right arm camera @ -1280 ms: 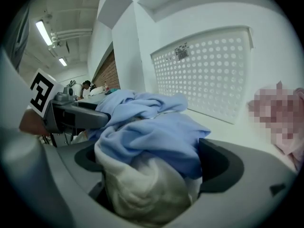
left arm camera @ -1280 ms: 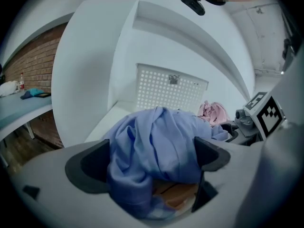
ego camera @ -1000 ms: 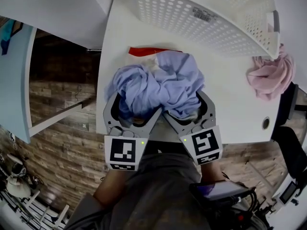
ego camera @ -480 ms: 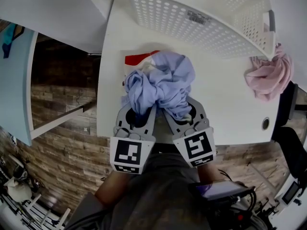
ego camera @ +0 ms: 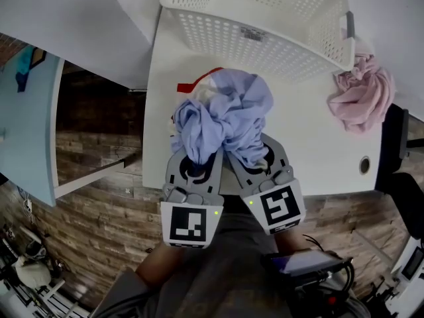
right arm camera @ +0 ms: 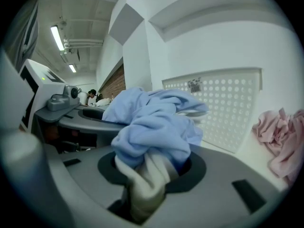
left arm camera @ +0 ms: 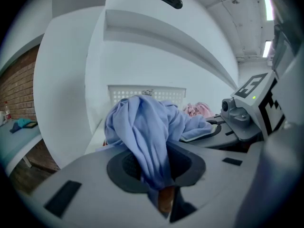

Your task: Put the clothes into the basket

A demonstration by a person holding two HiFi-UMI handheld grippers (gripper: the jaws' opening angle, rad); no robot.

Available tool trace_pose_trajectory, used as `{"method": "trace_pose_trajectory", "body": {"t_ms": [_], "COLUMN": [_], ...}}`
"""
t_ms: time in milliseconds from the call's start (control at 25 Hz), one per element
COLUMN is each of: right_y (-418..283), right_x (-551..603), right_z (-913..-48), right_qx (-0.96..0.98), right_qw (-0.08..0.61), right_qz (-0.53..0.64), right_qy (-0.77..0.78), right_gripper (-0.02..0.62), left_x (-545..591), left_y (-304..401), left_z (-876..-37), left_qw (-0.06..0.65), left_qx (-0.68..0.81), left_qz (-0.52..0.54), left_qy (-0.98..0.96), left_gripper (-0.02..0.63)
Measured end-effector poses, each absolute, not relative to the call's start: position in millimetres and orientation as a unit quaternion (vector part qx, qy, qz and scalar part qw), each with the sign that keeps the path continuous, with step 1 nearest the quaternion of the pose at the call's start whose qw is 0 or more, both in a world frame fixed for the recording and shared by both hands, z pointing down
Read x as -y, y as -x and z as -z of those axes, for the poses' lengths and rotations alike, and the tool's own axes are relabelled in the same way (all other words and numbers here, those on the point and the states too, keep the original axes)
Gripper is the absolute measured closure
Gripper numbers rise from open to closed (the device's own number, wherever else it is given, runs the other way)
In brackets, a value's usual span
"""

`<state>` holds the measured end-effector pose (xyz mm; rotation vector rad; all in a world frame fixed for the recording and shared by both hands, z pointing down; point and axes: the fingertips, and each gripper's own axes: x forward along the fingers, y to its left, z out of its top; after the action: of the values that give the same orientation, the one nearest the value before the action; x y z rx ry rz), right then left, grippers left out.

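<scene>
From the head view we see the white basket at the far side of the bench, showing us only its perforated walls. The blue clothes are outside it, bunched just in front of its near wall and over a red item. A pink garment lies on the bench beside the basket's right corner. The left claw and right claw both bite into the near side of the blue clothes.

In the left gripper view we see the jaws clenched on a hanging blue fold.

In the right gripper view the jaws pinch blue and whitish cloth.

A second ago both claws stood wide around a broader heap. They have just been closing, and the bundle is now narrower.
</scene>
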<state>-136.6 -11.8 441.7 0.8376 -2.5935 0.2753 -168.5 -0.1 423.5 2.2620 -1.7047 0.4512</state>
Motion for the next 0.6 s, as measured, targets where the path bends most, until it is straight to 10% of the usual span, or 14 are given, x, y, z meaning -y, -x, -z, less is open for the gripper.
{"method": "trace_pose_trajectory", "body": {"t_ms": [600], "right_y": [93], "right_x": [35], "right_z": [-279], "right_qx": [0.921], "right_qw": [0.151], "right_qz": [-0.035], "right_qy": [-0.358], "right_gripper": [0.436], "left_x": [21], "left_y": [125], "left_z": [-264], "left_qw": [0.052], "left_qx": [0.570], "left_qz": [-0.132], "left_qy": [-0.809], "left_gripper": [0.512]}}
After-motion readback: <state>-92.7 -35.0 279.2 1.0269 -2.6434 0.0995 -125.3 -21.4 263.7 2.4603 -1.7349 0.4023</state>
